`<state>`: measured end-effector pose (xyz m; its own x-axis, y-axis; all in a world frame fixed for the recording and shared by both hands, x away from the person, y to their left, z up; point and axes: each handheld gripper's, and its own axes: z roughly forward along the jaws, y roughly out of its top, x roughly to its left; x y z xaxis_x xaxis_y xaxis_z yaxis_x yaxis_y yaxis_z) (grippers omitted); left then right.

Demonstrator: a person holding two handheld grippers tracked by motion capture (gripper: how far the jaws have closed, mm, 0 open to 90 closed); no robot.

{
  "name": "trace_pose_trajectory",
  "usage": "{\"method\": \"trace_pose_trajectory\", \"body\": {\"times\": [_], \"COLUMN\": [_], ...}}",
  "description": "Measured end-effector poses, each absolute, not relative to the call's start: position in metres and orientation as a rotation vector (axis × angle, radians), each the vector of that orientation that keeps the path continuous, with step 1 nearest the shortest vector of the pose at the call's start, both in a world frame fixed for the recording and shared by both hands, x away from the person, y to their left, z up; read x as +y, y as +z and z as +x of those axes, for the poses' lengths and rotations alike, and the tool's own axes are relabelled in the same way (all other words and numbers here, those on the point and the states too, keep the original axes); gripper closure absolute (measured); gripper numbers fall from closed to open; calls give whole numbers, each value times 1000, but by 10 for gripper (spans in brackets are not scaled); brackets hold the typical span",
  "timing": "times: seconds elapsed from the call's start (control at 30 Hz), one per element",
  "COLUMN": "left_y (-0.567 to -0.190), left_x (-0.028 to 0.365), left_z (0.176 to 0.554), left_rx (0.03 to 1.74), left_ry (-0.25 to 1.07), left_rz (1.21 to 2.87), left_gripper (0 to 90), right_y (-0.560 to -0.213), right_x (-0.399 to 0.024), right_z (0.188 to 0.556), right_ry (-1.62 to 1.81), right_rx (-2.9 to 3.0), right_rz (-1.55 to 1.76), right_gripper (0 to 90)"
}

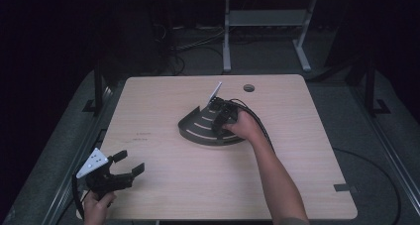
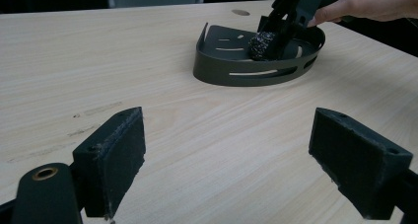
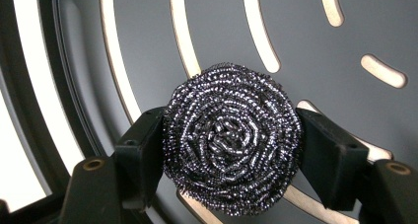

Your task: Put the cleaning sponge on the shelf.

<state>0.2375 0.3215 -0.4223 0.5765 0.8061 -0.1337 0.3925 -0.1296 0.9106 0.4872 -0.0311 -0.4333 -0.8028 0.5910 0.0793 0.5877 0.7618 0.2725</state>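
Pale wooden table point(image 1: 163, 185) | round steel-wool scouring ball point(image 3: 231, 145) sits inside dark slotted metal tray point(image 2: 236, 76) | right gripper point(image 3: 231, 150) pinching it | left gripper point(image 2: 226, 160) spread, idle | step: placing ball; next: release, withdraw.

Wooden table point(image 1: 163, 155) bearing slotted tray point(image 1: 198, 131)

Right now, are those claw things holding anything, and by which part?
The right gripper pinches a steel wool scrubber by its opposite sides, over the tray. The left gripper holds nothing.
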Motion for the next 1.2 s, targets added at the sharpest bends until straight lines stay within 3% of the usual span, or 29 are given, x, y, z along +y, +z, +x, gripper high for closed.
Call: {"method": "trace_pose_trajectory", "body": {"times": [0.57, 1.2], "left_y": [-422, -422], "left_x": [320, 320], "left_z": [238, 237], "left_rx": [990, 991], "left_ry": [488, 489], "left_rz": [1747, 1749], "left_gripper": [133, 133], "right_y": [-430, -408], "right_x": [-38, -51], "right_z": [484, 478], "right_ry": [499, 578], "right_rx": [2919, 2886], "right_rz": [1011, 1024], "right_gripper": [207, 174]}}
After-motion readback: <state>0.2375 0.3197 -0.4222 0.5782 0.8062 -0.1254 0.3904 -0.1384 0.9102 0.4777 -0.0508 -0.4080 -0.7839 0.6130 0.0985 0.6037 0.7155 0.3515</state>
